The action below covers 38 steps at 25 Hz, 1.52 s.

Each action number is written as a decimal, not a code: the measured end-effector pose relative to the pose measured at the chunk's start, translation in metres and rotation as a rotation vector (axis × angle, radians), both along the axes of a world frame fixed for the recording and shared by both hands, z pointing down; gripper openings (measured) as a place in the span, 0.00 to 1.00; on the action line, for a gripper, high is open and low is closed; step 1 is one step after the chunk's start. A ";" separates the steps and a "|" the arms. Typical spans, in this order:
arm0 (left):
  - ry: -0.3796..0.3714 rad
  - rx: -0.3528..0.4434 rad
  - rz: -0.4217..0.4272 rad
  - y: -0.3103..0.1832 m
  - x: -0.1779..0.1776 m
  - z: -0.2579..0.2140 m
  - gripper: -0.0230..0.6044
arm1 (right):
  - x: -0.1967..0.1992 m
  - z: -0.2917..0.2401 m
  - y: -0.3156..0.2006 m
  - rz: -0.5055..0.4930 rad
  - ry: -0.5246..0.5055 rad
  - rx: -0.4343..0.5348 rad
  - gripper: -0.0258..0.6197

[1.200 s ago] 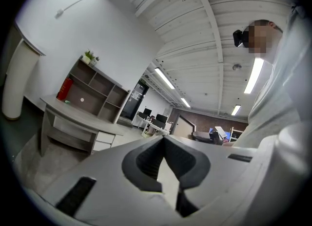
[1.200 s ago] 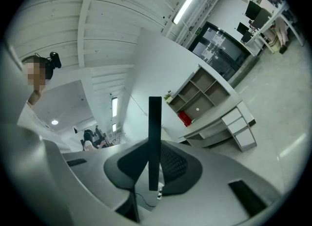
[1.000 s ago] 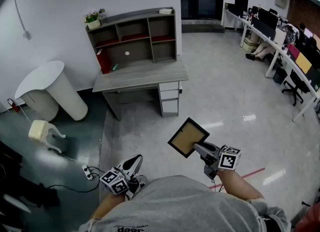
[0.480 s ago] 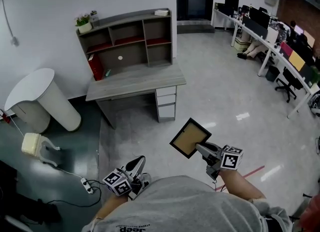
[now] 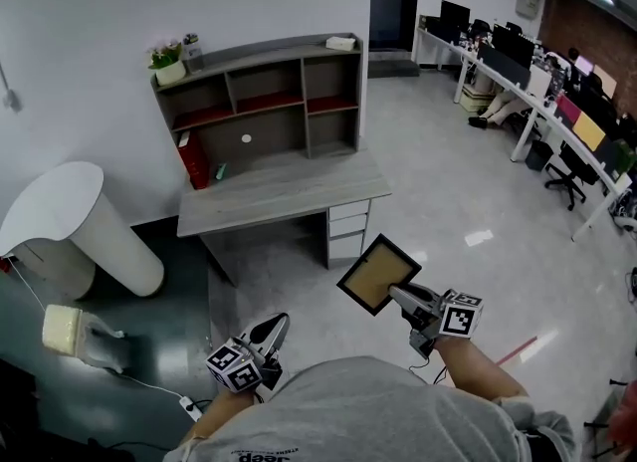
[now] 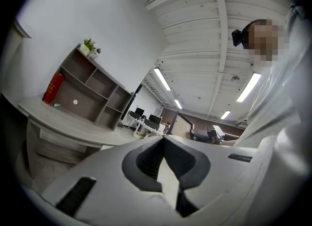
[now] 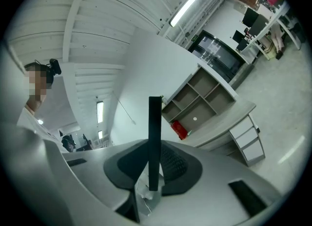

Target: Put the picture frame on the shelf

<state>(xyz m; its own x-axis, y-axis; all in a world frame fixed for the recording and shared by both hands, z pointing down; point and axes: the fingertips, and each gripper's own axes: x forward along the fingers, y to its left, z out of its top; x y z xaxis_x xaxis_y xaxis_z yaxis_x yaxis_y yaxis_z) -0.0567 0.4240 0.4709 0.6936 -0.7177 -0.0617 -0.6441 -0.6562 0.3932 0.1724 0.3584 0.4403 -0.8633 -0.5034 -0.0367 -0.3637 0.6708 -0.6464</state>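
Carrying step: frame is in hand, not yet placed. Right gripper [image 5: 396,295] is closed partway down onto one edge of the picture frame [image 5: 376,274]; its own view shows the frame edge-on and upright between the pads, pinched near the bottom. The frame is in the air in front of the person, about 5 o'clock in the head view, tilted with its brown panel up (can't tell if that's front or back). Left gripper [image 5: 275,323] hangs low at 7 o'clock with its jaws closed tip to tip and nothing between them. Shelf [image 5: 261,92] stands on the desk [image 5: 284,186] against the wall, at 11 o'clock from the frame and well apart from it, so reach isn't there yet. Top board has a plant pot [image 5: 169,64] at its 9 o'clock end and a white box [image 5: 340,43] at its 3 o'clock end. A red thing [image 5: 194,159] fills the lower-left corner, but several cubbies look bare. My read of the next move: close the gap, lift the frame to a bare cubby, seat its bottom edge first, then let go. The single-edge pinch may let it swing, and the left gripper is free to steady it.
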 end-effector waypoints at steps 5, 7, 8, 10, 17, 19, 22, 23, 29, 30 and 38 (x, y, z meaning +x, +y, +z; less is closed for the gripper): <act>0.008 -0.013 0.007 -0.040 -0.058 0.002 0.05 | -0.051 0.000 -0.041 0.026 -0.016 -0.010 0.16; 0.006 -0.013 0.015 -0.054 -0.077 0.002 0.05 | -0.065 0.001 -0.056 0.038 -0.018 -0.014 0.16; 0.010 -0.014 0.017 -0.060 -0.085 0.001 0.05 | -0.071 0.001 -0.063 0.043 -0.015 -0.017 0.16; 0.015 -0.015 0.016 -0.072 -0.101 0.001 0.05 | -0.082 0.001 -0.076 0.050 -0.008 -0.022 0.16; 0.016 -0.013 -0.015 -0.108 -0.139 0.009 0.05 | -0.108 0.007 -0.123 0.051 0.000 -0.036 0.16; 0.020 -0.025 -0.031 -0.119 -0.146 0.012 0.05 | -0.114 0.009 -0.141 0.042 -0.010 -0.041 0.16; 0.024 -0.050 -0.070 -0.135 -0.157 0.018 0.05 | -0.127 0.014 -0.169 0.009 -0.020 -0.047 0.16; 0.021 -0.055 -0.084 -0.141 -0.160 0.021 0.05 | -0.131 0.016 -0.179 -0.004 -0.022 -0.047 0.16; 0.002 -0.060 -0.165 -0.192 -0.169 0.030 0.05 | -0.146 0.026 -0.261 -0.082 -0.057 -0.052 0.16; -0.003 -0.064 -0.188 -0.205 -0.169 0.031 0.05 | -0.147 0.027 -0.279 -0.099 -0.061 -0.050 0.16; 0.008 -0.054 -0.302 -0.349 -0.130 0.024 0.05 | -0.132 0.025 -0.442 -0.224 -0.083 -0.054 0.16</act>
